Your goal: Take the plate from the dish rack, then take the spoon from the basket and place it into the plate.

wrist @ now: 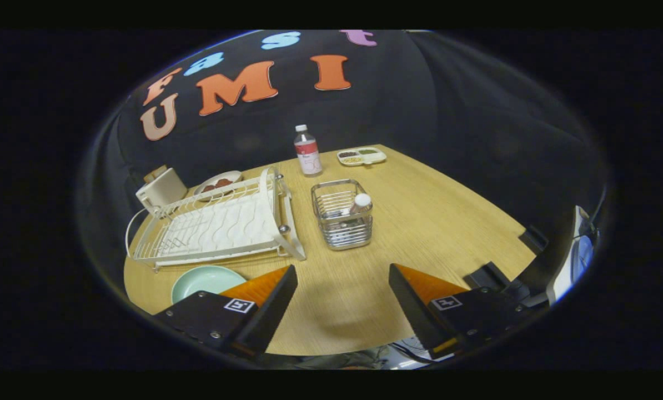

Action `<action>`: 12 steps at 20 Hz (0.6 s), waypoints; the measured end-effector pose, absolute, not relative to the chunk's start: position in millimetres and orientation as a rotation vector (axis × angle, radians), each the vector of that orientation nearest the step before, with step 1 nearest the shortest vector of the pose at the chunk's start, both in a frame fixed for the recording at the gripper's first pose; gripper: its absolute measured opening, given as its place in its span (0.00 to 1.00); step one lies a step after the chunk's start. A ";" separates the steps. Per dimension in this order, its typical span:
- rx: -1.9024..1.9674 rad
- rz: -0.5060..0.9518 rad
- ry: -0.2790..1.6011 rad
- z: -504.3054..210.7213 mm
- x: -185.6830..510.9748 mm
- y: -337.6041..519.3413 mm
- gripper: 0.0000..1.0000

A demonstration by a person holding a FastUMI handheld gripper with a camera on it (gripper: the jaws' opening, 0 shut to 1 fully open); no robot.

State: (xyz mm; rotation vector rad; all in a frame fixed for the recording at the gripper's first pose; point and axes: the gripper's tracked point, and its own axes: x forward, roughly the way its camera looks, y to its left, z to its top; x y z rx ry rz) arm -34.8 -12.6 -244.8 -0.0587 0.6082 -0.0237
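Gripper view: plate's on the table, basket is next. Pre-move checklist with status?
1. Plate out of the dish rack: ok. The green plate lies flat on the table, in front of the rack, beside the left finger.
2. Gripper free: ok. Fingers open, nothing between them.
3. Path to the basket: ok. Bare table lies between the fingers and the wire basket ahead.
4. Spoon located: cannot tell. Something with a white rounded top sticks out of the basket; the rest is too small to identify.
5. Plate ready to receive: ok. Its visible part is bare.
6. Bottle out of the way: ok. It stands beyond the basket.
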 end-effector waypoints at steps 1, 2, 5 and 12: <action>-0.065 -0.024 0.593 -241.1 -28.8 -15.1 0.99; -0.071 -0.024 0.576 -237.2 -23.4 -18.1 0.99; -0.090 -0.016 0.505 -221.0 -2.1 -24.4 0.99; -0.154 0.061 0.421 -201.1 40.3 -24.2 0.74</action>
